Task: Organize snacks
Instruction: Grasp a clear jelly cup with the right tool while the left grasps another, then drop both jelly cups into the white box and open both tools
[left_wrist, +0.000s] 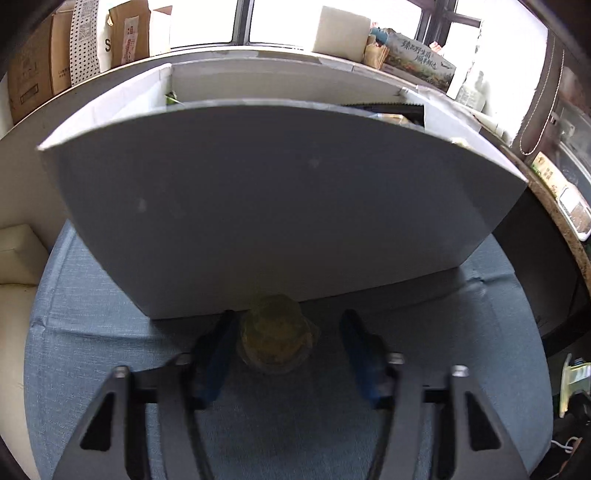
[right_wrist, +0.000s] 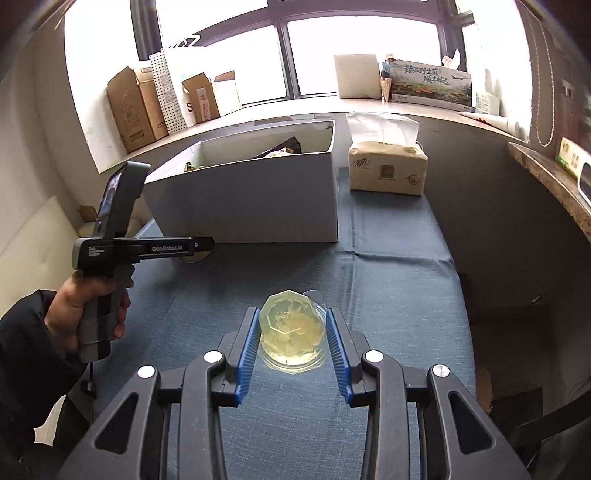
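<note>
Between the right gripper's (right_wrist: 292, 334) closed jaws sits a clear, yellowish plastic jelly cup (right_wrist: 291, 334), lifted over the blue-cloth worktop (right_wrist: 388, 295), presumably bound for the white cardboard box (right_wrist: 251, 203), while the left gripper's (left_wrist: 288, 332) open jaws straddle another cup (left_wrist: 275, 332) at the box's foot.

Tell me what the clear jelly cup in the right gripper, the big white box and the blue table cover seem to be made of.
Clear faceted jelly cup: thin glossy plastic, see-through with glints and a flat rim. Big white open-topped box: likely matte card or foam board, with thin flat walls and sharp folded corners. Blue table cover: woven fabric, with visible weave and creases.
</note>
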